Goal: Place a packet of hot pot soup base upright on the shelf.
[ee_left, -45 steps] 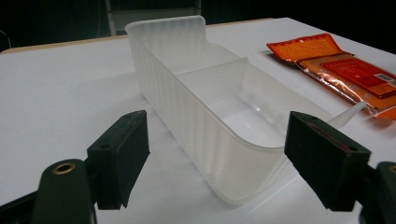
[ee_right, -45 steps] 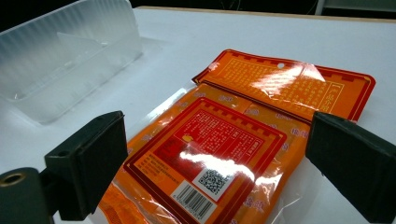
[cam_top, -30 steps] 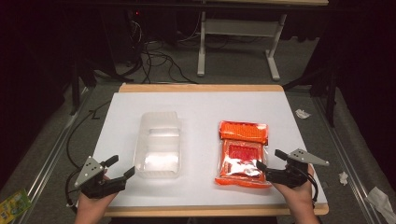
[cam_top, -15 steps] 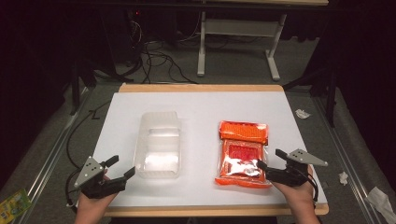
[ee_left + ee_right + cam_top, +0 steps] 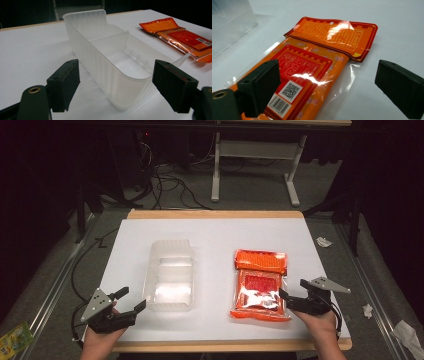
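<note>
While both tongs gape, packet (image 5: 261,285) lies beside right tongs (image 5: 296,298).

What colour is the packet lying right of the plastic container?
Orange with a red label panel under a clear wrapper; the packet shows best in the right gripper view.

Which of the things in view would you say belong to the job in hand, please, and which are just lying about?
Likely the job:
- clear plastic container, before the open left gripper
- orange packet, before the open right gripper

Lying about:
- crumpled paper scraps
- floor cables

Left tongs (image 5: 131,301) agape, low at near edge, right tongs (image 5: 291,290) likewise
</note>
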Available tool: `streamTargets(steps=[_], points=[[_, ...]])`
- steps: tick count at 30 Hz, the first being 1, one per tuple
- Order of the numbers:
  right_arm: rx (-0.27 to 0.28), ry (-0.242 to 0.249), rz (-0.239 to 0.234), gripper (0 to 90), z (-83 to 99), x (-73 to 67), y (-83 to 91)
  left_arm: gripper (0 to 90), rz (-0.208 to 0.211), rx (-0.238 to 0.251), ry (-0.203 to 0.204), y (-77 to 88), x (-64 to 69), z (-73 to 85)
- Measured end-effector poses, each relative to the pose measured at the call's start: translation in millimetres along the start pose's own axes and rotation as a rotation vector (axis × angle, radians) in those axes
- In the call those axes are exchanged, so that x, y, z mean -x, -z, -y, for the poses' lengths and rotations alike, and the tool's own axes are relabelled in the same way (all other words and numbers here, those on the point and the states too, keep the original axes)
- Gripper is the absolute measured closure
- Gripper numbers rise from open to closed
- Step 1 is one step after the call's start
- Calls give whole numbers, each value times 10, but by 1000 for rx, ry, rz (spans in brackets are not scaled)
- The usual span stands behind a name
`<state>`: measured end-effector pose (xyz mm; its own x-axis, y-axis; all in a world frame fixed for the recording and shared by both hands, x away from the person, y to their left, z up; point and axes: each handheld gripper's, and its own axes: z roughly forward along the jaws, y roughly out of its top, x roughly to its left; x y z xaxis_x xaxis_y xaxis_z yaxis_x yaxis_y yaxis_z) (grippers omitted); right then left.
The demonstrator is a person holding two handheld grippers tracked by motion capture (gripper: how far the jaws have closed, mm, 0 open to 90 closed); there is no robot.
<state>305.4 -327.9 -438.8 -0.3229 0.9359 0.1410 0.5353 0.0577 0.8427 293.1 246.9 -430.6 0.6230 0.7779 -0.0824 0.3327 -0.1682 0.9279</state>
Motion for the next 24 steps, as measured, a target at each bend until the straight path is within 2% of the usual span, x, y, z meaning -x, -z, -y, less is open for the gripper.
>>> streamTargets(steps=[2, 6, 8, 9, 10, 14, 16, 18, 19, 23, 24], points=[[3, -21, 11, 126, -4, 60, -39, 227, 1, 3, 0, 1, 3, 0], [-7, -25, 25, 163, -21, 123, -113, 227, 2, 3, -2, 3, 0, 1], [5, -21, 63, 158, -21, 146, -151, 227, 1, 2, -3, 6, -2, 1], [5, -21, 63, 158, -21, 146, -151, 227, 1, 2, -3, 6, -2, 1], [-10, -50, 38, 160, -36, 216, -205, 227, -1, 2, -2, 11, -5, 3], [-27, -70, 39, 187, -55, 303, -290, 227, -4, 1, 2, 18, -13, 8], [-34, -113, 21, 231, -85, 432, -395, 227, -7, 5, 9, 29, -25, 14], [-32, -125, 22, 232, -92, 454, -422, 227, -9, 6, 11, 33, -28, 14], [-40, -130, 38, 242, -119, 513, -519, 227, -14, 9, 12, 41, -35, 14], [-67, -168, 40, 268, -193, 594, -698, 227, -16, 10, 15, 40, -41, 17], [-67, -168, 40, 268, -193, 594, -698, 227, -16, 10, 15, 40, -41, 17]])
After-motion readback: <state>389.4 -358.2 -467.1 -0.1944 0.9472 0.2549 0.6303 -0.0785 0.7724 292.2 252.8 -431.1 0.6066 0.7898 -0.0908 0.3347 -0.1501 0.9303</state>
